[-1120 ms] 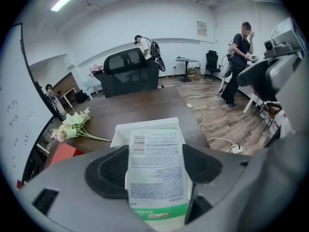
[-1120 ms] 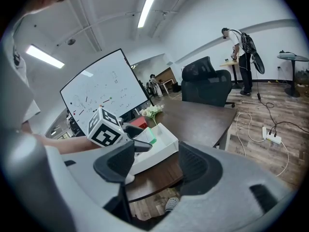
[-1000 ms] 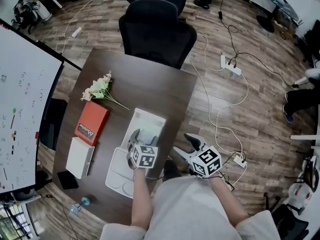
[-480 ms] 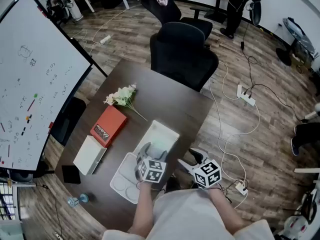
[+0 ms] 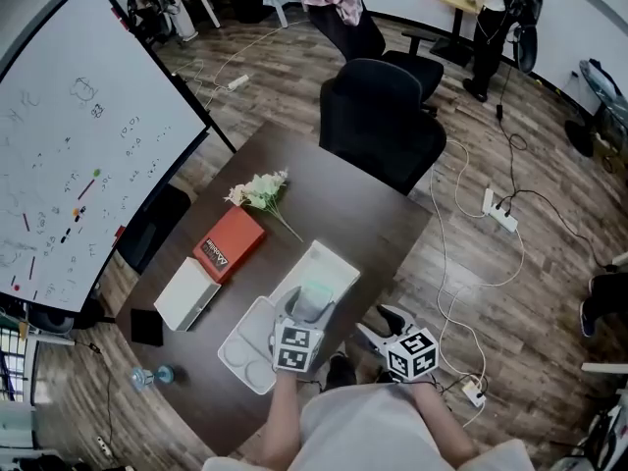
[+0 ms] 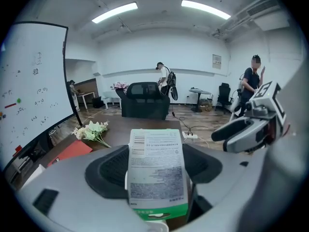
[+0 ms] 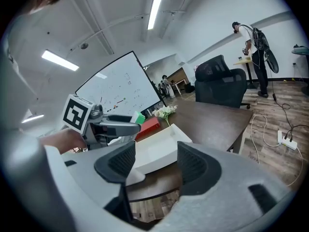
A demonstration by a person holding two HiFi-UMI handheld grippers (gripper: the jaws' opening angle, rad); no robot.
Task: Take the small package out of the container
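A small white package with a green end stands between the jaws of my left gripper, which is shut on it. In the head view the left gripper holds the package over the near end of the open white container on the dark table. My right gripper is open and holds nothing, just off the table's near right edge. The right gripper view shows its jaws apart, with the container beyond and the left gripper carrying the package.
The container's white lid lies left of it. A red book, a white box and flowers occupy the table's left side. A black office chair stands at the far end, a whiteboard to the left. Cables and power strips lie on the floor.
The left gripper, which was reaching down into the container, now holds the package raised at the container's near end. The head view has shifted. The right gripper stays open by the table edge.
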